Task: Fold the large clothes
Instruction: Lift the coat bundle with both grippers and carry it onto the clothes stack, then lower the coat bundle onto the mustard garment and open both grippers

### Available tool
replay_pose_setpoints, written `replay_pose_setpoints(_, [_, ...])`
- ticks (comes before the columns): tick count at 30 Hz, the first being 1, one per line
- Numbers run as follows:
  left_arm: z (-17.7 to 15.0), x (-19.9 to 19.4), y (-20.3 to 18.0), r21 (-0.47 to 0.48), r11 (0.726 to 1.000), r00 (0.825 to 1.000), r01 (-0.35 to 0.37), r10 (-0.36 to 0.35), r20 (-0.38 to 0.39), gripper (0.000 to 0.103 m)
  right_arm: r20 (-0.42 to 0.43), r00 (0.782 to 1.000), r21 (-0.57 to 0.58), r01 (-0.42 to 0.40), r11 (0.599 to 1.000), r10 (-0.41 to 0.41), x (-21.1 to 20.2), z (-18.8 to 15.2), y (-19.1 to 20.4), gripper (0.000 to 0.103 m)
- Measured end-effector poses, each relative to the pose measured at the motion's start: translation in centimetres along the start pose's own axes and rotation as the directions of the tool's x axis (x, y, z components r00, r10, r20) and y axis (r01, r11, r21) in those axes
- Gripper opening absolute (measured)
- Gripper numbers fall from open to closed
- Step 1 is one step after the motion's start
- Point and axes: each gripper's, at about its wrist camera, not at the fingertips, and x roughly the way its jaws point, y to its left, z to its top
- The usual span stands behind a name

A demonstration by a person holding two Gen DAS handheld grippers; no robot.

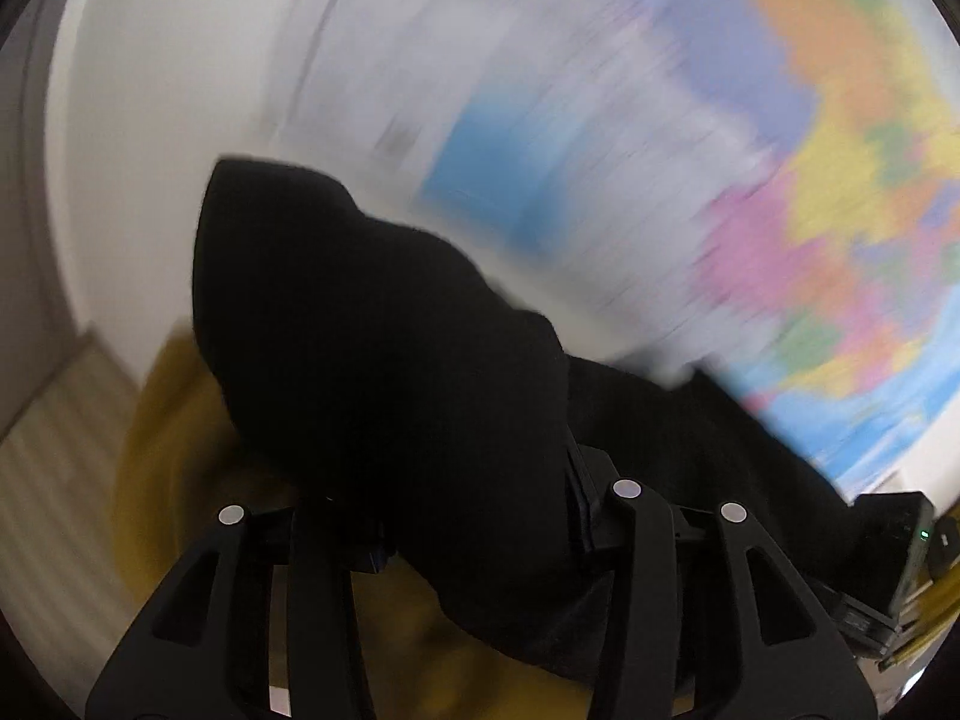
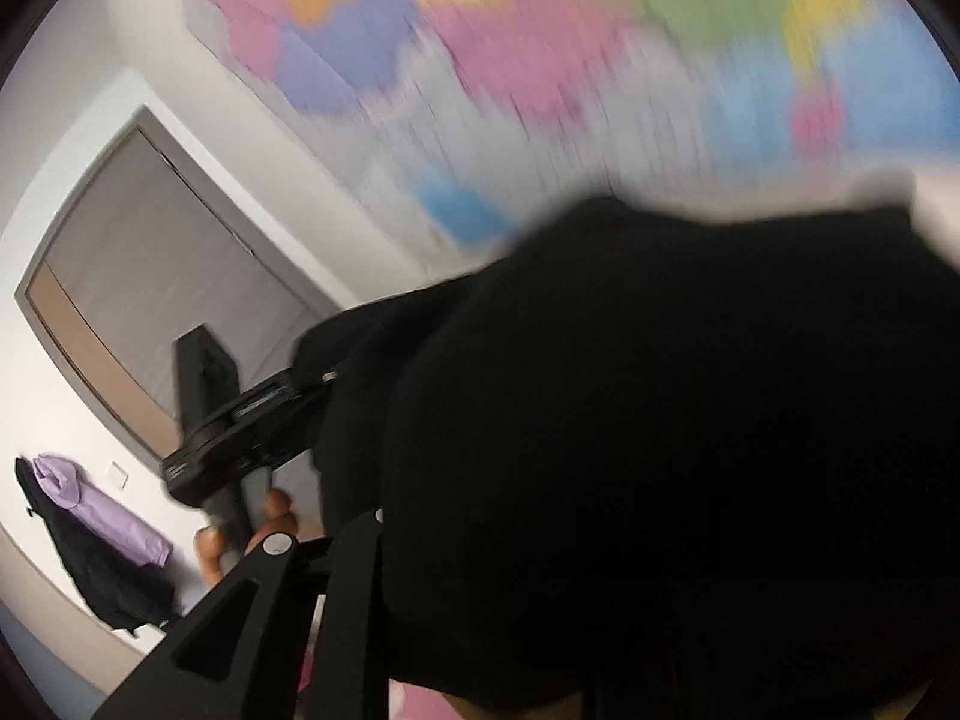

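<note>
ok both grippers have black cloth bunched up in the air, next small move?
Probably lower both together to a flat surface before folding: the black garment drapes over the left gripper and hides the right gripper's fingers in its own view, nothing spread out.

The black cloth (image 1: 384, 360) looks soft and matt. The left gripper (image 1: 474, 516) is smooth black plastic. The wall map (image 1: 840, 150) looks like paper.

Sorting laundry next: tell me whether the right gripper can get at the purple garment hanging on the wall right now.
Probably not. Its fingers are wrapped in the black garment, which looks gripped, and the purple garment hangs well off across the room.
</note>
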Motion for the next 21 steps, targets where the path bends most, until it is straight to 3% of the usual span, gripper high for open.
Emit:
replay_pose_setpoints(5, [-1.8,-0.7,1.6,-0.019,0.999,0.998,0.05,-0.049,0.047,0.05,-0.022,0.999,0.001,-0.028,1.0,0.028,-1.7,-1.8,0.1,0.034])
replay_pose_setpoints(8, [-2.0,-1.2,0.9,0.004,1.0,0.999,0.017,-0.017,0.035,0.052,-0.022,0.998,0.047,-0.056,0.997,0.057,-3.4,-2.1,-0.4,0.045])
replay_pose_setpoints(10, [-2.2,-1.2,0.6,0.018,1.0,1.0,-0.013,0.012,0.028,0.053,0.006,1.0,0.052,-0.03,0.998,0.029,-5.2,-2.8,-0.6,0.07])
replay_pose_setpoints(16, [-2.7,-1.8,1.1,0.024,0.998,0.998,-0.057,0.056,0.026,0.059,0.102,0.994,0.156,-0.045,0.987,0.029,-8.4,-2.2,-2.6,0.07])
replay_pose_setpoints(17, [-2.7,-1.8,0.9,0.03,0.997,0.997,-0.071,0.07,0.025,0.06,0.125,0.991,0.196,-0.073,0.978,0.049,-9.2,-2.5,-3.1,0.068])
replay_pose_setpoints(19, [-2.7,-2.0,0.6,0.032,0.994,0.995,-0.1,0.1,0.016,0.061,0.175,0.984,0.191,-0.074,0.979,0.04,-10.6,-2.8,-3.4,0.029])
replay_pose_setpoints(21, [-2.6,-2.1,0.3,0.035,0.99,0.991,-0.134,0.133,0.007,0.063,0.204,0.979,0.104,0.0,0.995,-0.021,-11.7,-3.0,-2.3,0.016])
